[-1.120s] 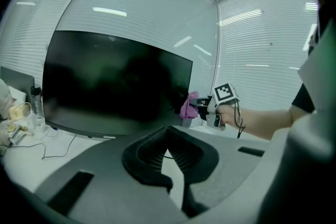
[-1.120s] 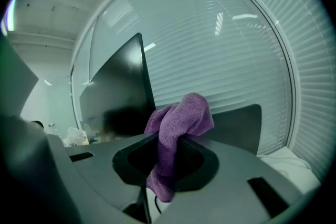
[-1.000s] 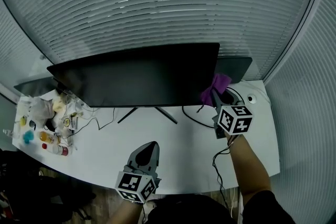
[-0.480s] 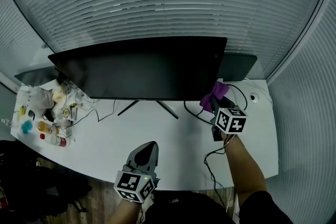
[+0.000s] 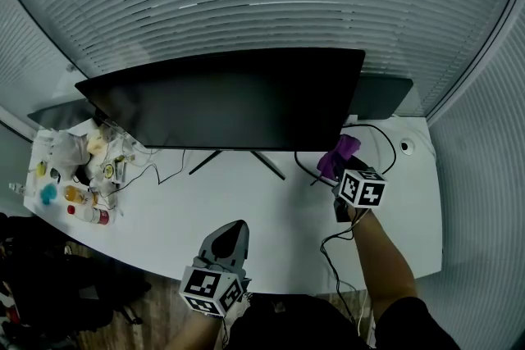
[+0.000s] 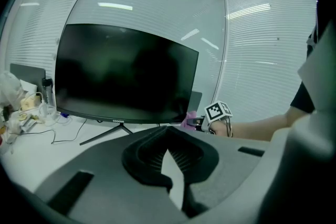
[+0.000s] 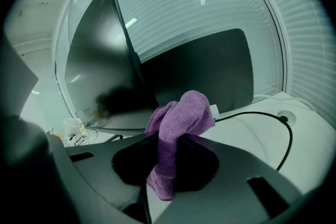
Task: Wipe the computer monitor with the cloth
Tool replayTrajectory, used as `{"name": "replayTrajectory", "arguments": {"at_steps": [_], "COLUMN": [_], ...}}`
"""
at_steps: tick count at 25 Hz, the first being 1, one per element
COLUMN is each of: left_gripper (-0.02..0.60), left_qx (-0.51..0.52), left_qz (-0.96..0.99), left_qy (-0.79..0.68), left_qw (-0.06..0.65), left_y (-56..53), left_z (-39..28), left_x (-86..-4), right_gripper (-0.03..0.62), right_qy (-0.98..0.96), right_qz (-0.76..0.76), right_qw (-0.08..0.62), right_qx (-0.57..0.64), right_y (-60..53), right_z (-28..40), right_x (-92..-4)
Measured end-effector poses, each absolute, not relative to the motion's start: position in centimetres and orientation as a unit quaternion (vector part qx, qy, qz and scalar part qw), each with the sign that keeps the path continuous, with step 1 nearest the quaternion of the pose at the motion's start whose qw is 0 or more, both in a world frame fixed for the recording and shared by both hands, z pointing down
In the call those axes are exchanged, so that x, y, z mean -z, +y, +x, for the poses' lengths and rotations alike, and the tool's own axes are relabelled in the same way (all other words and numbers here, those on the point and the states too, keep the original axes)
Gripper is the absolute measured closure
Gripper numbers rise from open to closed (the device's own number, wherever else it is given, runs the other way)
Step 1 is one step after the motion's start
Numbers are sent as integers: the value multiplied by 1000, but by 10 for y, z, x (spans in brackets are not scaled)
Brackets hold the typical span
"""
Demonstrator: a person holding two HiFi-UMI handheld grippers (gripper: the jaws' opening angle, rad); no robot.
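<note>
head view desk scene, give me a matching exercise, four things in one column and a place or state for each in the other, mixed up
Things:
1. cloth
2. left gripper
3. monitor
4. bottles and clutter

Places or states:
a. at the left end of the desk
b. clamped in the right gripper
c. jaws together, holding nothing
d. standing at the back of the desk, screen dark

Pairs: 1-b, 2-c, 3-d, 4-a
</note>
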State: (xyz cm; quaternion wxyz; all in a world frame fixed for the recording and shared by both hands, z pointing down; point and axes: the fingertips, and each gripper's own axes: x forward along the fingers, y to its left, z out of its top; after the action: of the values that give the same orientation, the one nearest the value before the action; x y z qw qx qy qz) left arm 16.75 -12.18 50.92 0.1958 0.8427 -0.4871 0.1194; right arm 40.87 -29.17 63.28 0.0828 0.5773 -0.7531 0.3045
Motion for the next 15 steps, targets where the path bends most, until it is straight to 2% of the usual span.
{"name": "replayTrajectory", "arguments": {"at_steps": [15], "left_gripper": [577], "left_qx": [-132], "left_qz": [846], "left_qy": [-473], "left_qw": [210], "left_y": [-134], "left_z": [186], "left_x": [-526], "right_gripper": [515], "right_qy": [-782], "right_qz": [513], "right_qw": [137], "right_qx": [-326], "right_y": [-260], "right_z": [366], "right_x": [-662]}}
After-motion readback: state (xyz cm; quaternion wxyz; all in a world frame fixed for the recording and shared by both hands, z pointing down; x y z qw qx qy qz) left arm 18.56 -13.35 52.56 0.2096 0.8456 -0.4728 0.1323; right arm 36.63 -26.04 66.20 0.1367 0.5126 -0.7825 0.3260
